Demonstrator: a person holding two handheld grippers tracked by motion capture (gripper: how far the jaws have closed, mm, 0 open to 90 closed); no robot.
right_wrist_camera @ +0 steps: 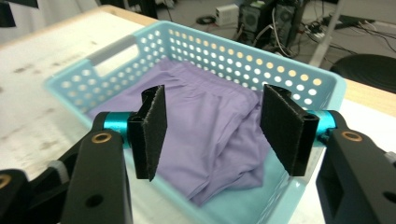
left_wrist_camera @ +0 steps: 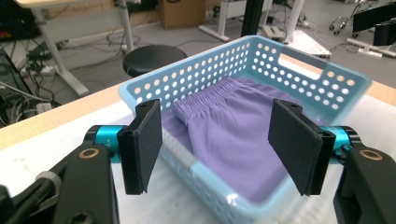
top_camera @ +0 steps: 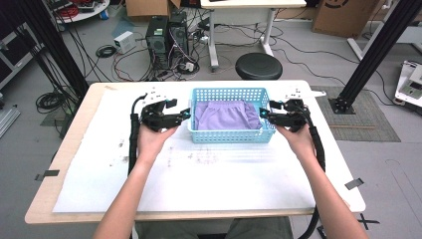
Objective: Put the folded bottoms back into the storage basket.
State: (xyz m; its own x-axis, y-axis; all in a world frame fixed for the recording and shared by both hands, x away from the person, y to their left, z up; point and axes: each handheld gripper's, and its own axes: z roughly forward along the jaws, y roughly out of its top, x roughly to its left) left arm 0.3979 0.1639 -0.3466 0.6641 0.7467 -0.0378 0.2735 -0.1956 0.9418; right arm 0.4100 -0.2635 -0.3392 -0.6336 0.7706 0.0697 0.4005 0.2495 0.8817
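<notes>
light blue perforated plastic basket (top_camera: pixel 230 135) on a white-covered table (top_camera: pixel 209 184), holding a crumpled purple cloth (top_camera: pixel 226 115); left gripper (top_camera: pixel 185 115) at the basket's left wall, right gripper (top_camera: pixel 263 114) at its right wall, both with jaws wide apart, gripping nothing

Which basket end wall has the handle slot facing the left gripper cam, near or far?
The far one: in the left gripper view, the light blue perforated plastic basket shows its handle slot in the end wall beyond the purple cloth shorts.
</notes>
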